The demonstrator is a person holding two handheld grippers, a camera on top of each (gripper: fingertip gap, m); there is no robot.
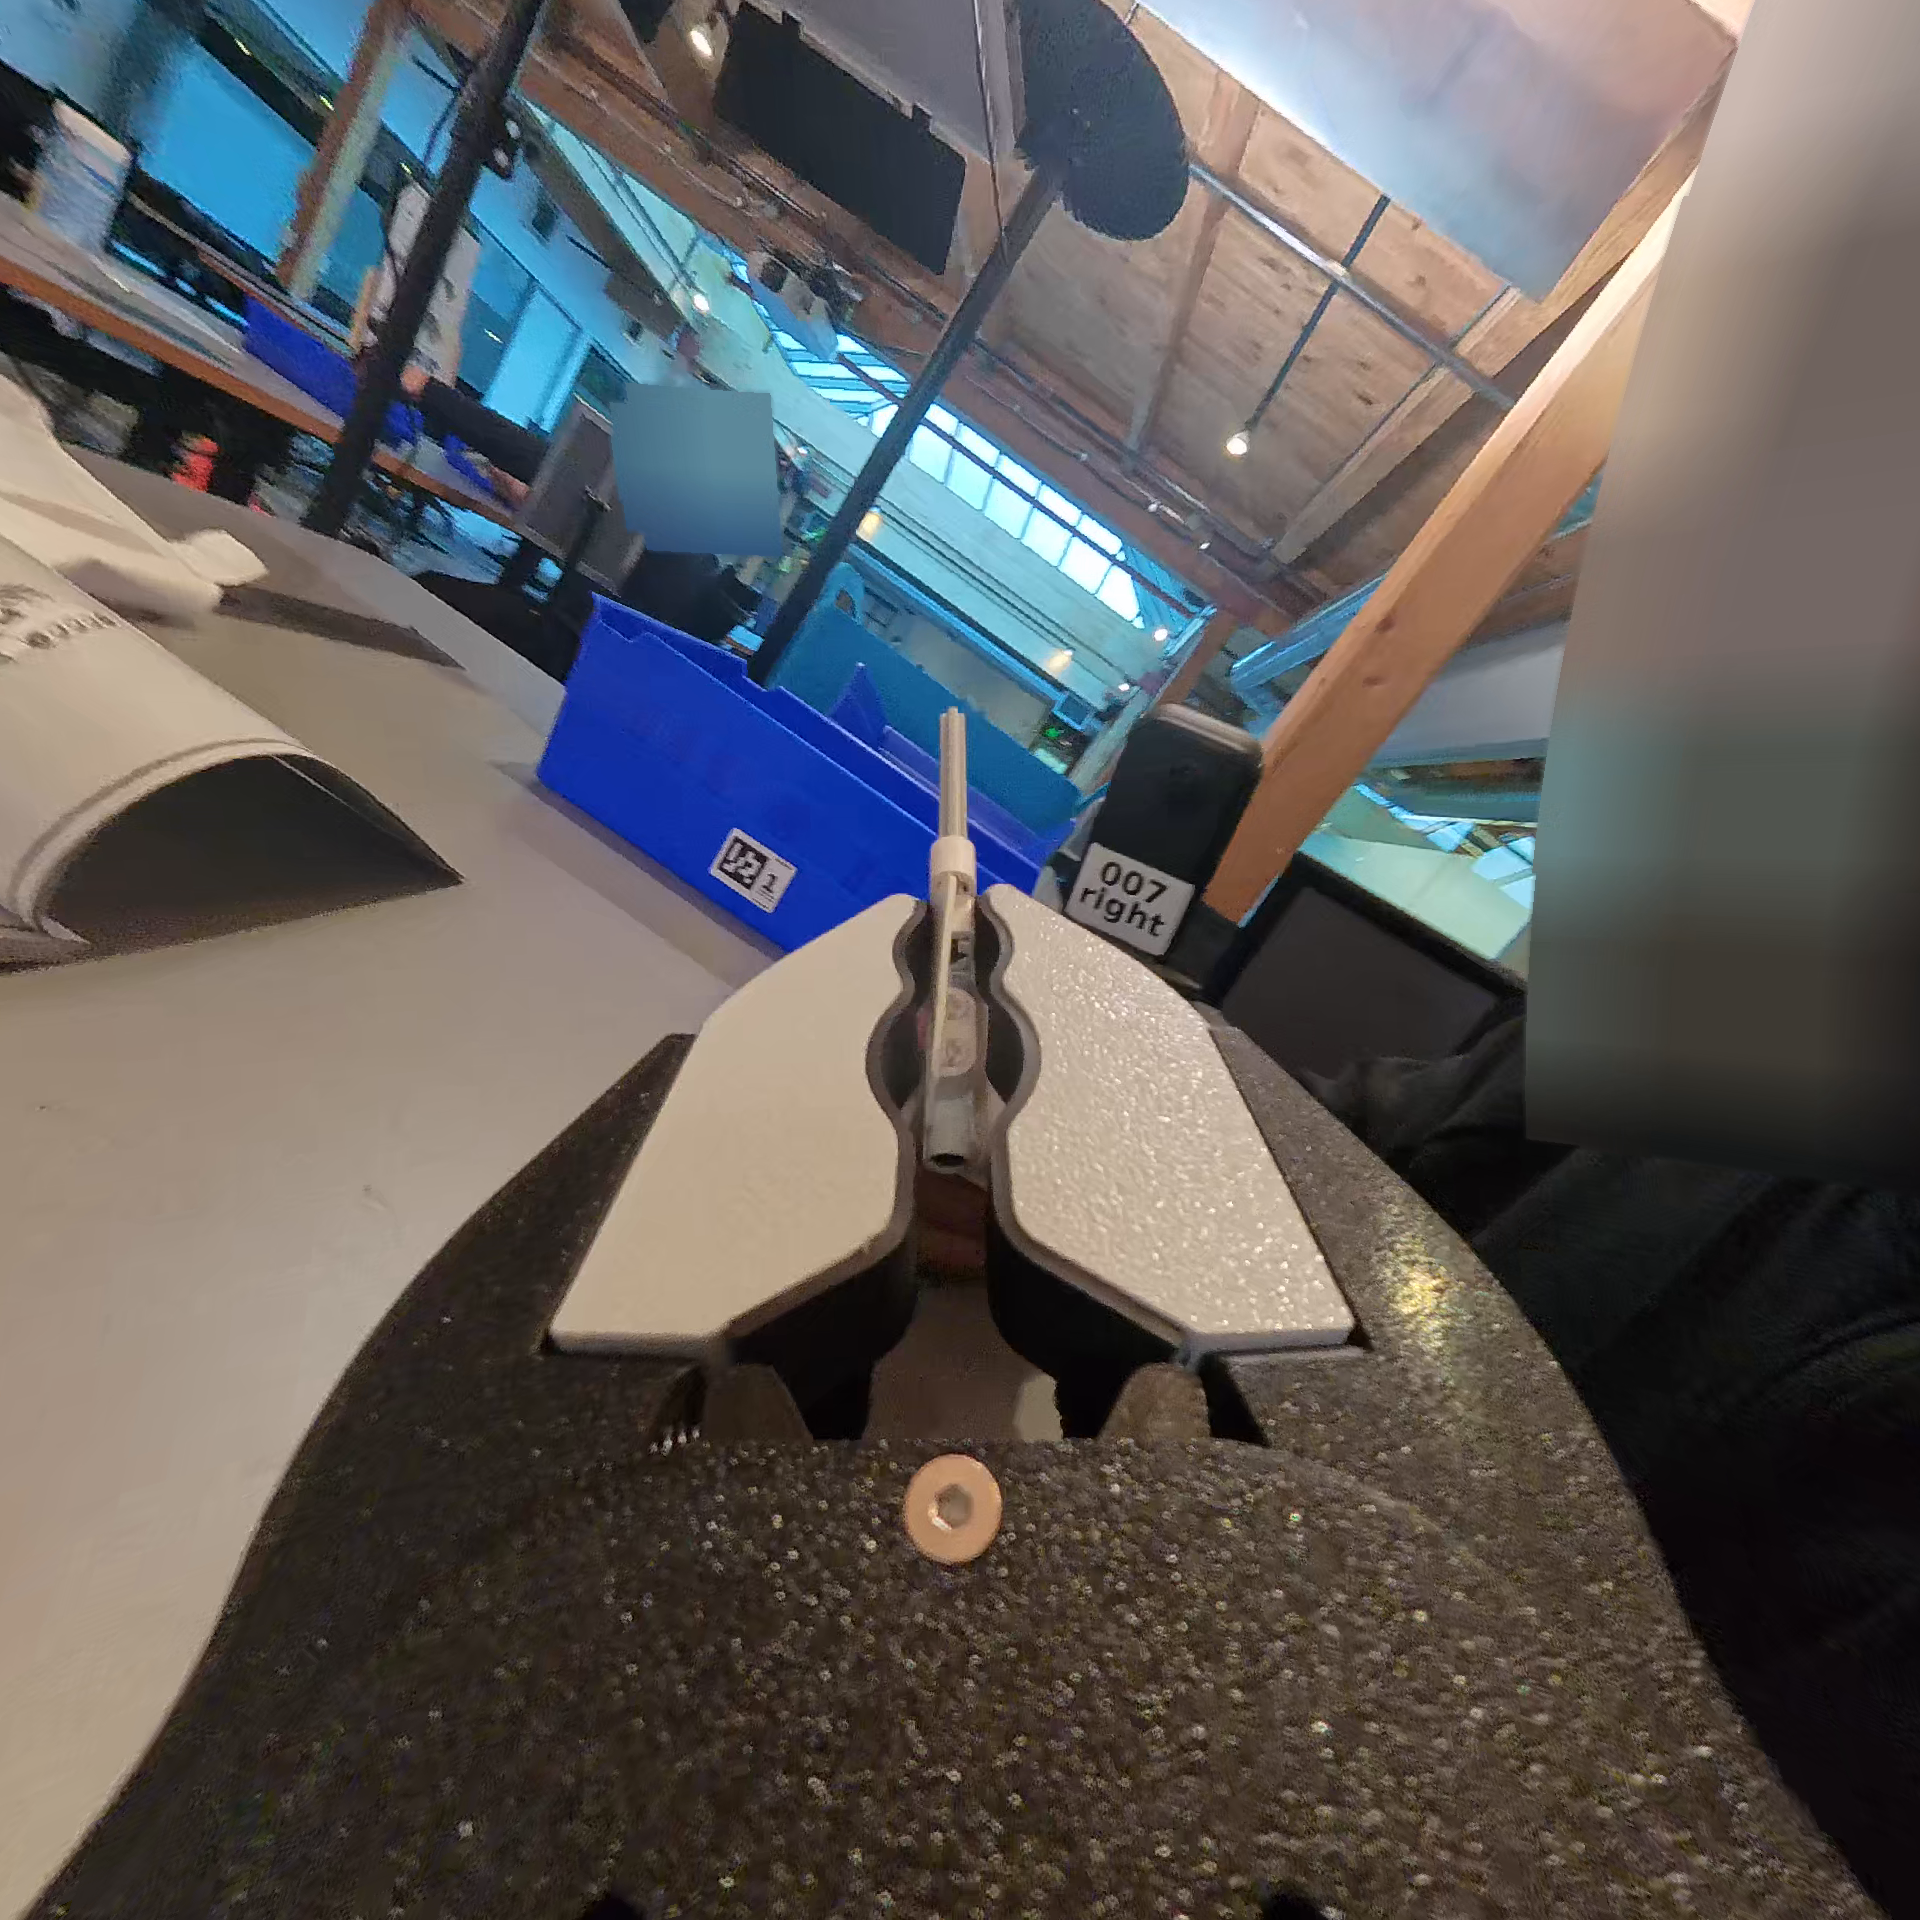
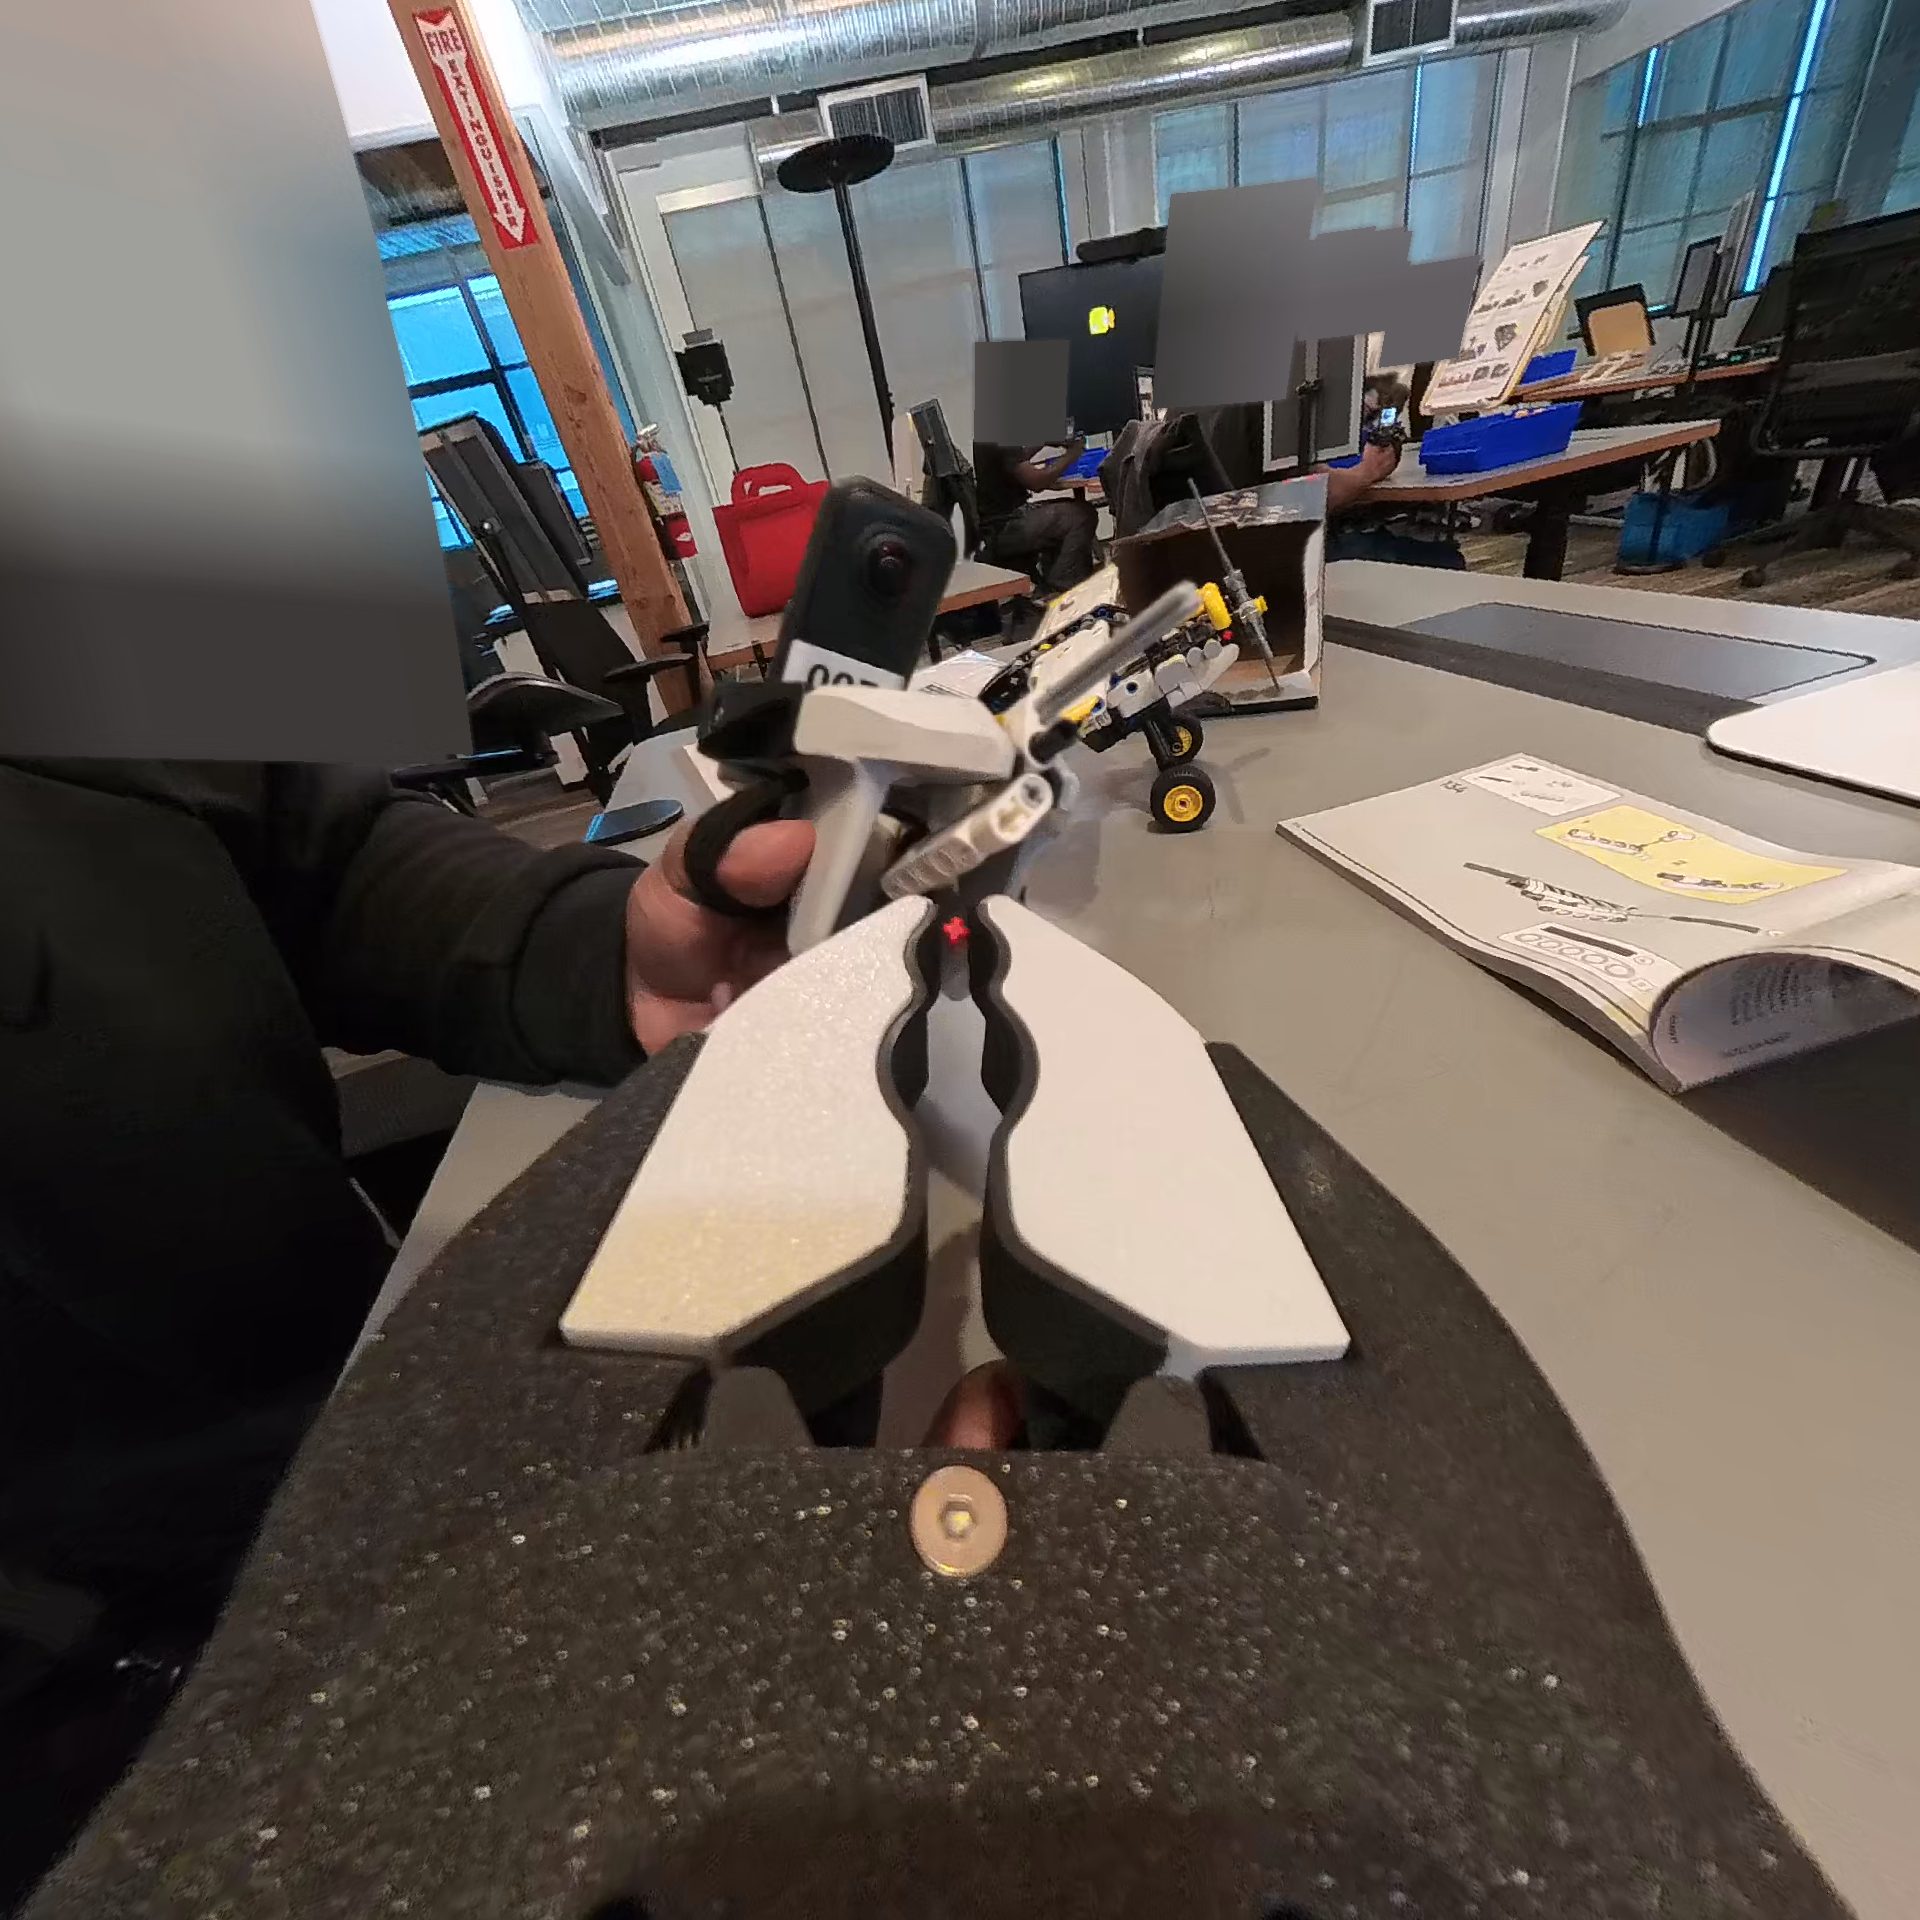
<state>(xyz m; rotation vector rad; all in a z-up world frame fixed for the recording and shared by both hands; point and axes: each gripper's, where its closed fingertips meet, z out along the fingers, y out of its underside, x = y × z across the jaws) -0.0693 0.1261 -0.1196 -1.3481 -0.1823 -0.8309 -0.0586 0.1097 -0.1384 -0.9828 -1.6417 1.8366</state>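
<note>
A: Left gripper [image 1: 951, 914]: clenched on what?

B: Clamped on a pale beam [image 1: 948, 1008], edge-on between the fingers, with a grey axle [image 1: 952, 769] sticking out past the tips.

A: And the right gripper [image 2: 956, 920]?

B: Pinched on a tiny red pin [image 2: 952, 932], at the very tips, just below the beam's end.

A: Risks?

B: Mostly the pin, probably. Gripped by so little; could twist or pop free under a sideways push, then roll off across the counter [image 2: 1351, 1039]. Could also lever the beam askew in that thin grip if pressed off-line. Blurred near the left tips in the right wrist view, so hard to judge how well lined up.

A: Containers?

B: Blue bin [image 1: 665, 748] just beyond the left fingers, slightly leftward. Dividers inside; contents hidden behind the wall. Cardboard box [image 2: 1299, 582] well beyond the right fingers, open side facing here; cannot tell what lies inside. Wheeled model [image 2: 1143, 675] in front of the box, not in it. Open booklet [image 2: 1558, 904] flat on the counter, off to the right of the right fingers.
</note>
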